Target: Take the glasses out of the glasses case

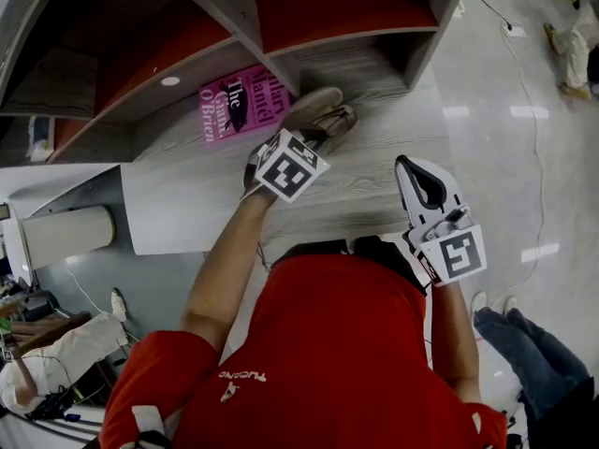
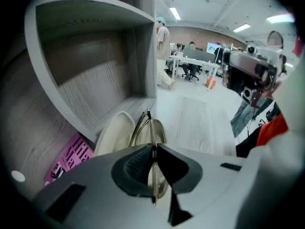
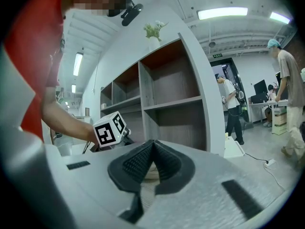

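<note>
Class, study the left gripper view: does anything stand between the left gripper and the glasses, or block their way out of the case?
Nothing visible does. The left gripper is shut directly on the glasses, gripping their frame. The case lies open behind them, with no lid or other thing covering them.

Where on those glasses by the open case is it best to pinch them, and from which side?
Probably the thin frame edge, coming from above. The glasses stand on edge at the open case, so their upper rim is exposed. The left gripper clamps them there.
</note>
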`<state>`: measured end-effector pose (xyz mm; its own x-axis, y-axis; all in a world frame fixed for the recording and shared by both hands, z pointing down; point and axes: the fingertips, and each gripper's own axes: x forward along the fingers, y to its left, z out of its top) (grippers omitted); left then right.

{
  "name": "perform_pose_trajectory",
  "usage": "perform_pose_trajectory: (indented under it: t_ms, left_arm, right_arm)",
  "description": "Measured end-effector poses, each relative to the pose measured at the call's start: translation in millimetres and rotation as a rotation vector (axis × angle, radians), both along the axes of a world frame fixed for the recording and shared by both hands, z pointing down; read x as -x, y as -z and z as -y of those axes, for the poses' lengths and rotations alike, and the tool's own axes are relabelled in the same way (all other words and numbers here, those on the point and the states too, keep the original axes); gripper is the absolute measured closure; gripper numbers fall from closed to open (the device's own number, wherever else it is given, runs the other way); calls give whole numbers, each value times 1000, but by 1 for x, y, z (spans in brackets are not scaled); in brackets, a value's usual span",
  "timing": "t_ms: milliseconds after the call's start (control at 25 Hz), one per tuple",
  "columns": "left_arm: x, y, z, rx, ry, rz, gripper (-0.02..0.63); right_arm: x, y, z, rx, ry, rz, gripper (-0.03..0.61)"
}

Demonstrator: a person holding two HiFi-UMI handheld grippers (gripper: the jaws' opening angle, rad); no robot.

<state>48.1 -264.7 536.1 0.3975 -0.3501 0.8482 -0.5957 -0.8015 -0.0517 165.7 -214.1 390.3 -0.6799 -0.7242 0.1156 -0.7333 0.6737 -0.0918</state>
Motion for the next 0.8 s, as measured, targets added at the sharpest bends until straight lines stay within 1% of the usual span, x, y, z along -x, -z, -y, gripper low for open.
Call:
perform_pose_trajectory:
  t_ms: [160,280,400,520,800]
  left_arm:
    - [-1,27,3,-91,20,-68,583]
    - [-4,52,2,-156,39,-146,583]
    - [-11,82,0,-216,66,-274,583]
    - [-17,112,-7,-257,81,-396,583]
    - [-25,171,-24,-369,99,-623,583]
  right_arm:
    - [5,6,-1,-7,3,11,574]
    - [9,13,-2,-19,4,17,574]
    - [13,20,-2,-31,3,27,574]
    - [17,27,-4,-44,1,43,574]
    - [23,49,-9,-77,-6,70,574]
